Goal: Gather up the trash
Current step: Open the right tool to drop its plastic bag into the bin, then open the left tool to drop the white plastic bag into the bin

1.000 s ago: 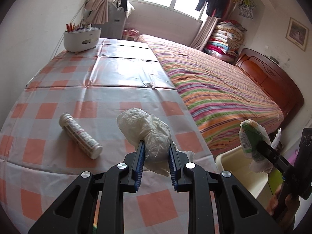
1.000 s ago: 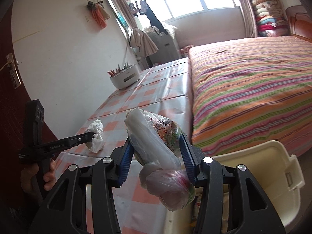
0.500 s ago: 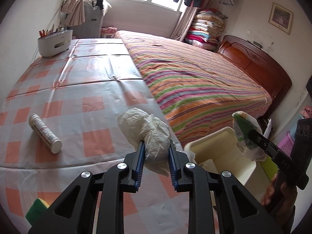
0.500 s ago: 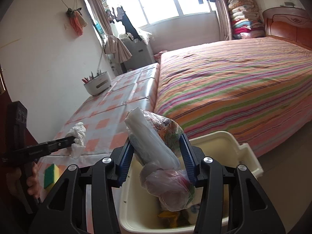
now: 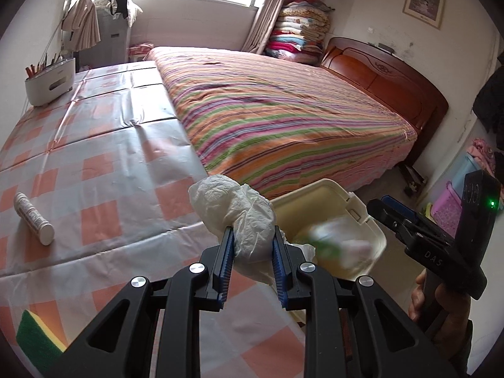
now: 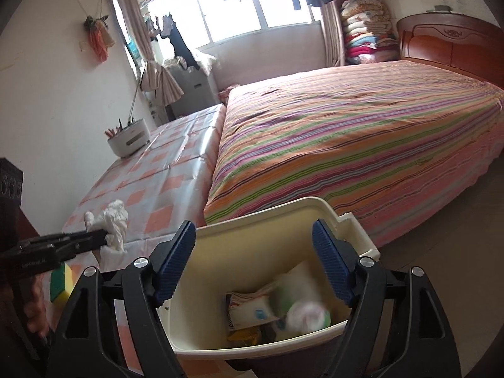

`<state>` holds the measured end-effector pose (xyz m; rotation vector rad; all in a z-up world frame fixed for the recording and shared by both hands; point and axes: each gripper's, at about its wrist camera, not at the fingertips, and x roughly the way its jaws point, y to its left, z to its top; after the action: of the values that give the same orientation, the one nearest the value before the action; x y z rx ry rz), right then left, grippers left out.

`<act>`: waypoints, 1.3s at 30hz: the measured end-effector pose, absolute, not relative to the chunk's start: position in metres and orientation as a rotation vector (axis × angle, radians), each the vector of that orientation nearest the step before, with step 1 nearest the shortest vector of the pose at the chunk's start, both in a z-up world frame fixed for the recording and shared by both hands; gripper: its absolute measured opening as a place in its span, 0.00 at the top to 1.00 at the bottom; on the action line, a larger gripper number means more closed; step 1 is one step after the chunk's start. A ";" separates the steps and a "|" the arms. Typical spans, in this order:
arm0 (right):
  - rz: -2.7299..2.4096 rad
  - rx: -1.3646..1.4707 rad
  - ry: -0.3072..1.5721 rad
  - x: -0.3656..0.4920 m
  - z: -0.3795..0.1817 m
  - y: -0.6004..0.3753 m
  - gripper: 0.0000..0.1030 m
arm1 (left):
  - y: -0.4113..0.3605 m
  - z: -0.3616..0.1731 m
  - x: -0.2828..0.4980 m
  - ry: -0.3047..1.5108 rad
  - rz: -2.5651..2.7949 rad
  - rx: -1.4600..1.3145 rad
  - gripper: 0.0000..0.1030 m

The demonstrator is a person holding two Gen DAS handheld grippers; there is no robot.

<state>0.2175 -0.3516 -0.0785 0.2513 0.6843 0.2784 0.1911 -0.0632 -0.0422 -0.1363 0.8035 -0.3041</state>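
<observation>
Right hand-held gripper [image 6: 253, 267] over bin [image 6: 271, 209], jaws opening, nothing between them; blurred wrapper [image 6: 307, 313] inside the bin. Step: dropping trash. Left hand-held gripper [image 5: 250, 260] clamped on tissue wad [image 5: 234, 212], at table [image 5: 104, 170] edge beside the bin. Next, by my reading: carry wad over the rim, then release. Tube [image 5: 33, 219] and sponge [image 5: 41, 335] lie on the table.

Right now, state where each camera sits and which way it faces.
Left wrist: on the left gripper, facing over the table toward the bed; its fingers clamp a tissue; the right gripper and hand show.
Right wrist: on the right gripper, looking down into the bin, jaws opening, nothing between.
Shared: bin, tissue, table, bed.
</observation>
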 end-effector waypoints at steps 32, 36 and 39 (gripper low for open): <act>0.219 0.573 0.586 0.206 -0.087 -0.410 0.24 | -0.175 -0.042 0.194 0.818 -0.452 0.045 0.34; 0.219 0.581 0.589 0.207 -0.089 -0.409 0.22 | -0.174 -0.042 0.191 0.804 -0.422 0.065 0.25; 0.225 0.579 0.589 0.208 -0.089 -0.407 0.22 | -0.171 -0.043 0.188 0.823 -0.427 0.071 0.25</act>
<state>0.2083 -0.4075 -0.0893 0.5791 0.5887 0.2246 0.1884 -0.1713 -0.0430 0.0714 0.8226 -0.4266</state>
